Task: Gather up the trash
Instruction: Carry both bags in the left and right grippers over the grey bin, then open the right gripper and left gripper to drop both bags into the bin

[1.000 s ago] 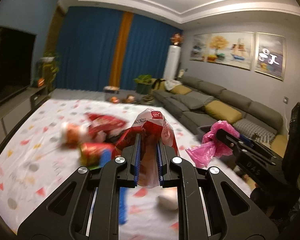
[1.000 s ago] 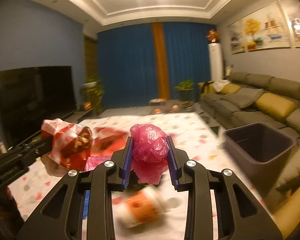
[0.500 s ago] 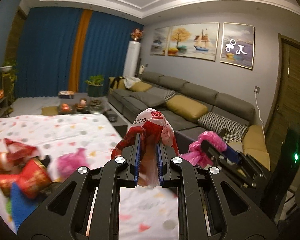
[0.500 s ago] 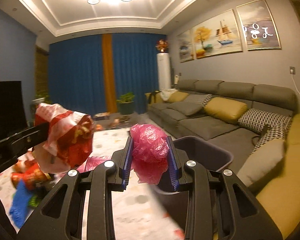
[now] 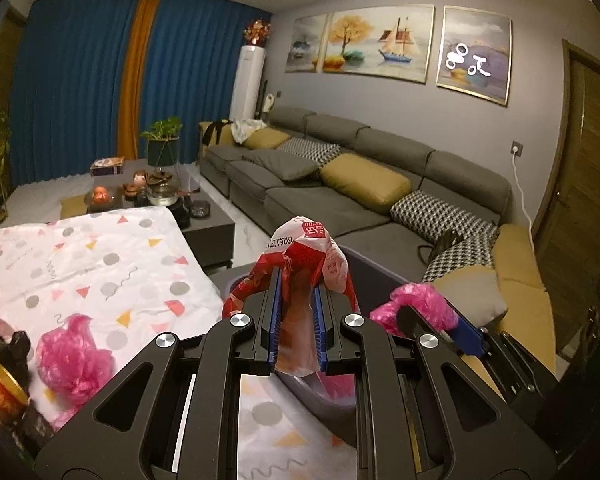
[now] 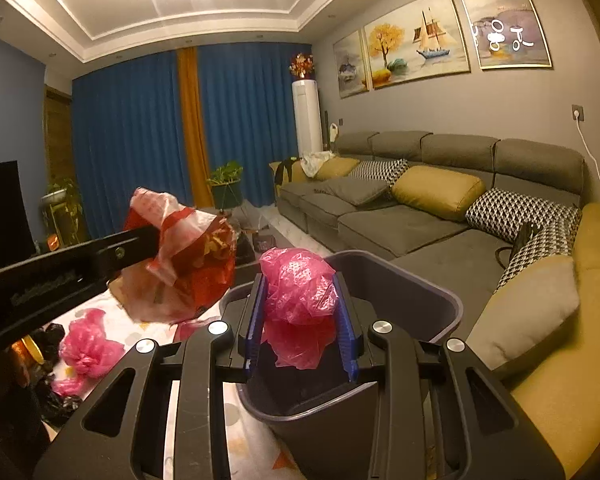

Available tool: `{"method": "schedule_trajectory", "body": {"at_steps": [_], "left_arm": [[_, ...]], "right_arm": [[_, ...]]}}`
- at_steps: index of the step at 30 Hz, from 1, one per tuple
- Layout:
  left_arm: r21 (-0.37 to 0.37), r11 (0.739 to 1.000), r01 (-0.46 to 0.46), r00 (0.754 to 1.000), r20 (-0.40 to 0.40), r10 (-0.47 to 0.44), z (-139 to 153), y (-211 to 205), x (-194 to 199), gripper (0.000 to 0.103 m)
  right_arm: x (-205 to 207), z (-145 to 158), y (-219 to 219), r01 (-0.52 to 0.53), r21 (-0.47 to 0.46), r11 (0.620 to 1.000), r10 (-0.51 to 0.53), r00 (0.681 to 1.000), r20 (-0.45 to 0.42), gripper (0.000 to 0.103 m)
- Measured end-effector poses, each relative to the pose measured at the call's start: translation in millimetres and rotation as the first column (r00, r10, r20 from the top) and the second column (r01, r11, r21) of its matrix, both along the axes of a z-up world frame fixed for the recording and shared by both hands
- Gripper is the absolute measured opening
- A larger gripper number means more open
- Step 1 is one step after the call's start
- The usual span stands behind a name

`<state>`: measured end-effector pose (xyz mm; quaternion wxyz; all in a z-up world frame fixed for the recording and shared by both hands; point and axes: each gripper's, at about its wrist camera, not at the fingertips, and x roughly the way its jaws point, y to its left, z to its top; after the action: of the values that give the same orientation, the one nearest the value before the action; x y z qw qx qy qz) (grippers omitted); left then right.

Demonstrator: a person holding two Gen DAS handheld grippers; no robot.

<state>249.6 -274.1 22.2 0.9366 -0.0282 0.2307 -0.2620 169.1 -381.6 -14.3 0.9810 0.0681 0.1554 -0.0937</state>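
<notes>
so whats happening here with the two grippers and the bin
A person is collecting trash with both grippers. The left gripper is shut on a red snack bag; the right gripper is shut on a pink bag, held over the grey bin. Another pink bag lies on the patterned sheet.

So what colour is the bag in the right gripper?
Pink bag, crumpled; clearest in the right wrist view.

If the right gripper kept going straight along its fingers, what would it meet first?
Most likely the dark bin: the right gripper, shut on the pink bag, points slightly downward over its open mouth, so probably the inside or far wall. Depth is uncertain.
</notes>
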Motion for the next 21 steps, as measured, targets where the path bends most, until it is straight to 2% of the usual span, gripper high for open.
{"method": "schedule_trajectory", "body": {"at_steps": [9, 21], "left_arm": [[0.042, 0.999, -0.002, 0.999, -0.047, 0.004, -16.7, -22.2, 32.2, 0.014], [0.088, 0.996, 0.010, 0.993, -0.114, 0.000, -32.6, -44.2, 55.4, 0.014]], "right_arm": [[18.5, -18.0, -3.1, -0.006, 0.019, 1.000, 0.007, 0.999, -0.052, 0.033], [37.3, -32.3, -10.4, -0.011, 0.070, 0.997, 0.019, 0.993, -0.117, 0.035]]}}
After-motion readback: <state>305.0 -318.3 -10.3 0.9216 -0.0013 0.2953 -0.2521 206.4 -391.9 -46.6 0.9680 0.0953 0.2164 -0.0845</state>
